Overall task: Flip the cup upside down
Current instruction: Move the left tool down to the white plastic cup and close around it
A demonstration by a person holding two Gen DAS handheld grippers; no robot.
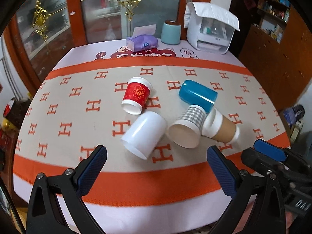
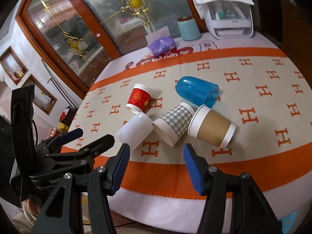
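Several cups lie on their sides in the middle of the table: a red paper cup (image 1: 136, 97) (image 2: 139, 98), a white plastic cup (image 1: 144, 134) (image 2: 135, 131), a grey checked paper cup (image 1: 188, 128) (image 2: 172, 123), a brown paper cup (image 1: 222, 129) (image 2: 211, 129) and a blue plastic cup (image 1: 198, 94) (image 2: 197, 91). My left gripper (image 1: 156, 167) is open and empty, just in front of the white cup. My right gripper (image 2: 156, 165) is open and empty, in front of the checked cup. Each gripper shows in the other's view, the right one (image 1: 273, 156) and the left one (image 2: 87, 140).
The table has an orange and beige cloth (image 1: 78, 117) (image 2: 263, 101). At the back stand a purple tissue pack (image 1: 141, 42) (image 2: 161, 45), a light green canister (image 1: 171, 32) (image 2: 188, 28) and a white appliance (image 1: 212, 29) (image 2: 230, 15). A glass cabinet (image 1: 97, 9) stands behind.
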